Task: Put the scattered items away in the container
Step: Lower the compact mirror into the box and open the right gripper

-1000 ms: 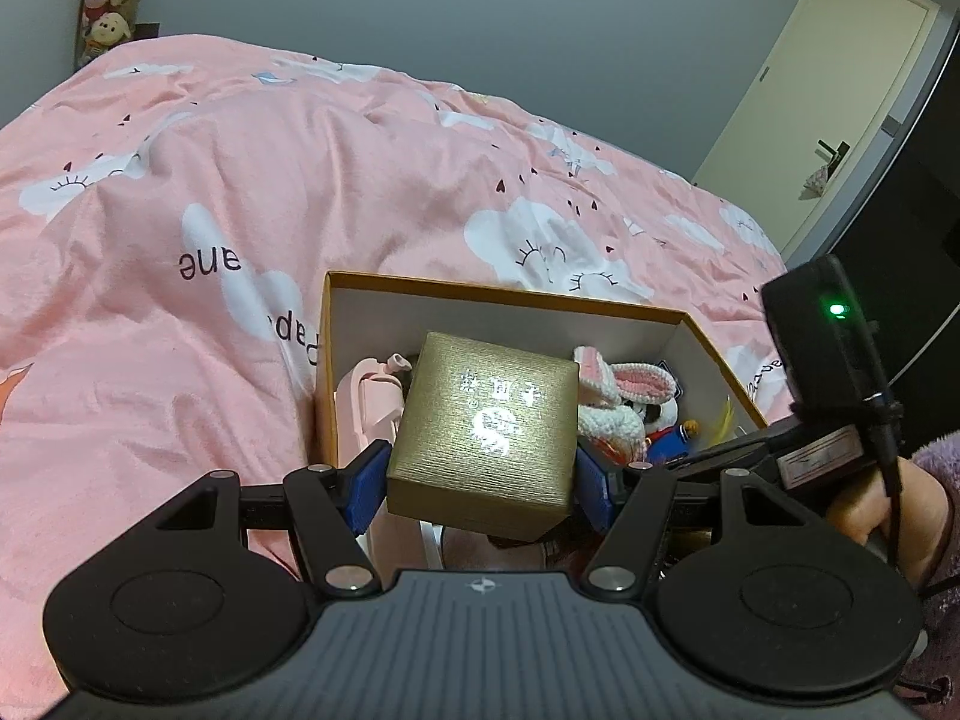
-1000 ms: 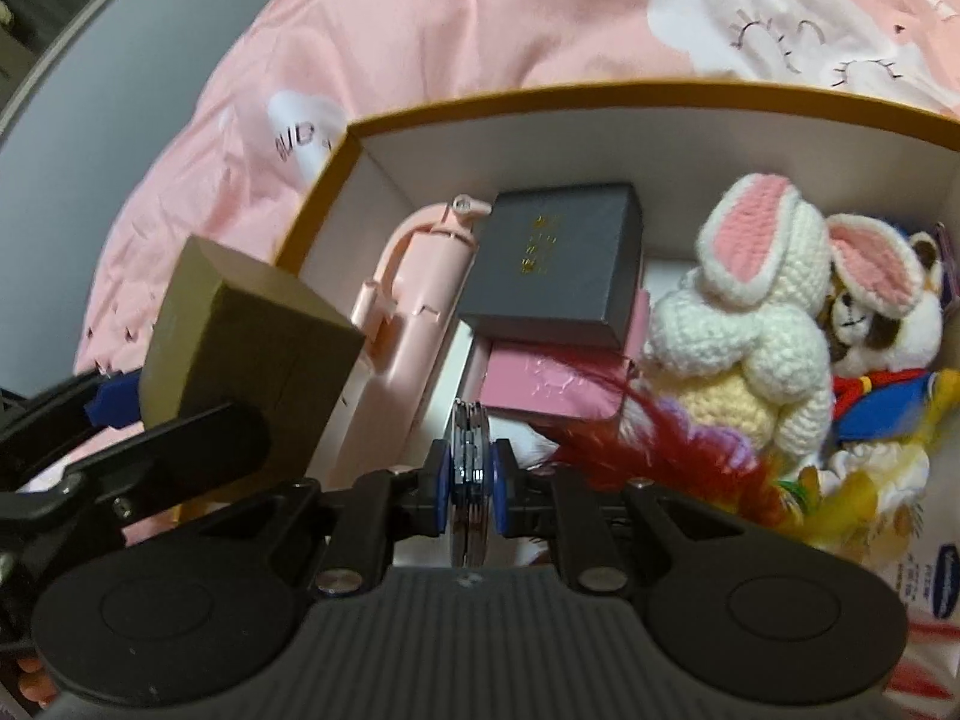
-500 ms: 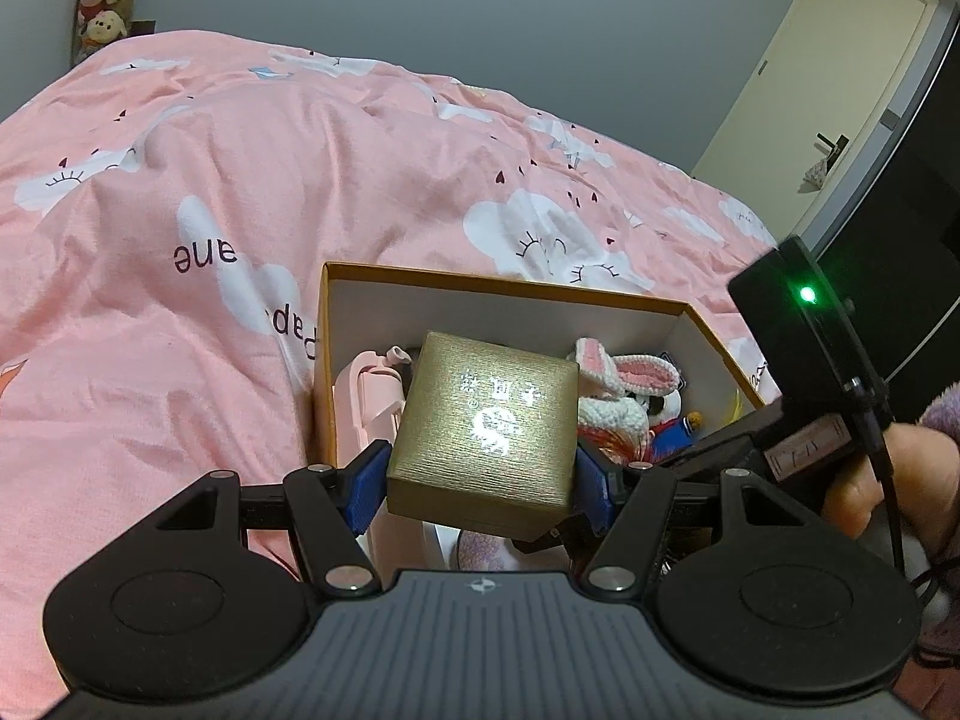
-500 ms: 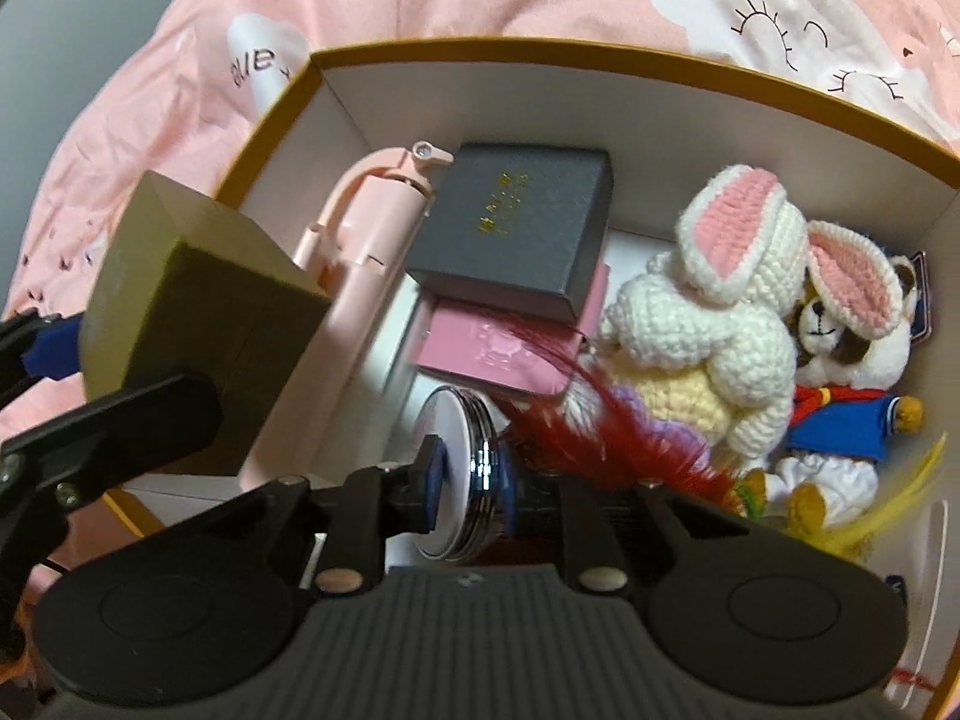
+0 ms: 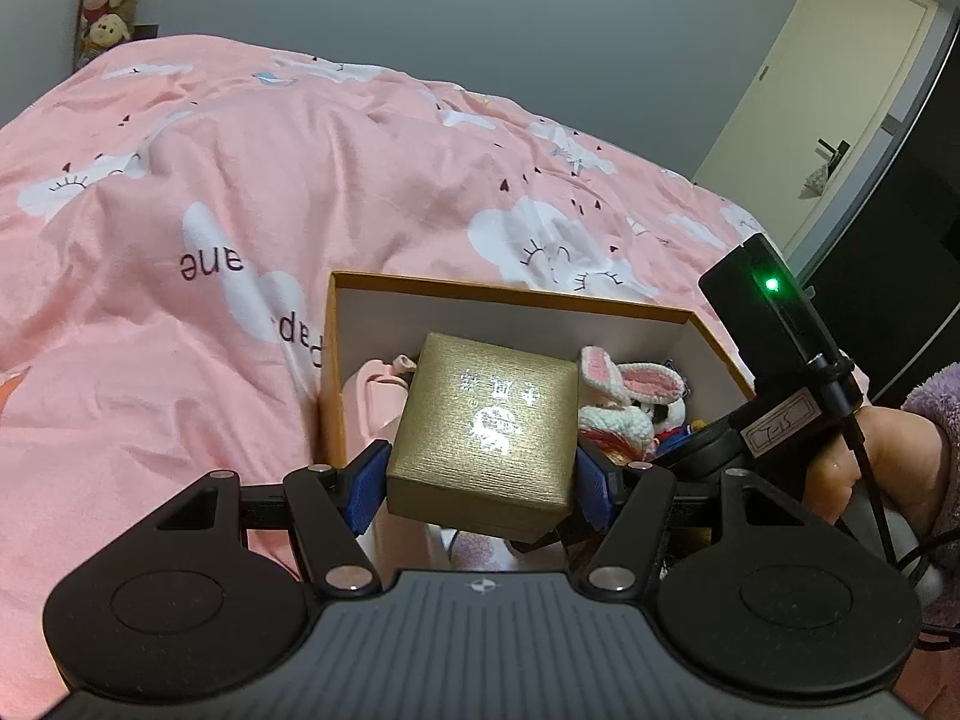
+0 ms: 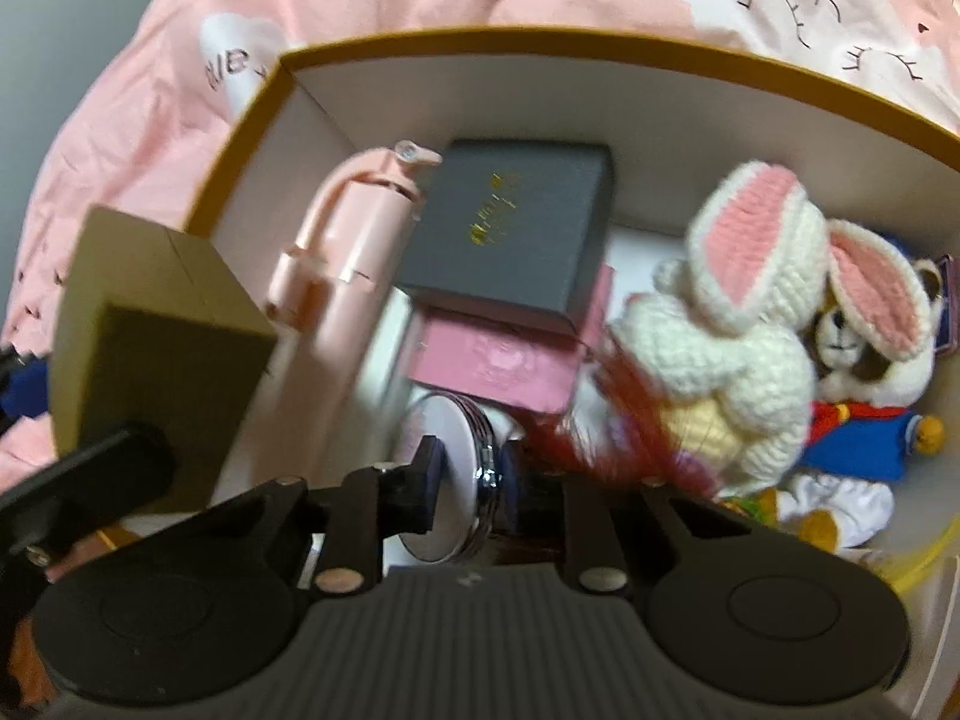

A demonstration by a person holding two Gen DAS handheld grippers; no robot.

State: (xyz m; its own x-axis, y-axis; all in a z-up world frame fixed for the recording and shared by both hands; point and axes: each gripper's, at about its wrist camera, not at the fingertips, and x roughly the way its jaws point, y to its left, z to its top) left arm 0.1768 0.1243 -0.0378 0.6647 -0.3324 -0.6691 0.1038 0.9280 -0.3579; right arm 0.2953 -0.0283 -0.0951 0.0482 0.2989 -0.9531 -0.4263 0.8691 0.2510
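Note:
My left gripper [image 5: 480,483] is shut on a gold gift box [image 5: 486,426] and holds it over the near left corner of the orange-rimmed container [image 5: 510,294]. The gold box also shows at the left of the right wrist view [image 6: 150,324]. My right gripper [image 6: 471,474] is inside the container [image 6: 480,42], with a round silver compact [image 6: 462,480] tilted between its pads; the jaws have spread slightly and I cannot tell whether they still grip it.
In the container lie a pink bottle [image 6: 342,282], a dark grey box [image 6: 516,228] on a pink box [image 6: 510,360], a crochet rabbit [image 6: 732,324], a bear toy [image 6: 852,384] and red feathers [image 6: 612,420]. A pink bedspread [image 5: 210,210] surrounds it.
The right gripper has lowered the compact deeper into the container; the compact has tilted from edge-on to slanted and the jaws have widened a little. The left gripper holds the gold box almost still.

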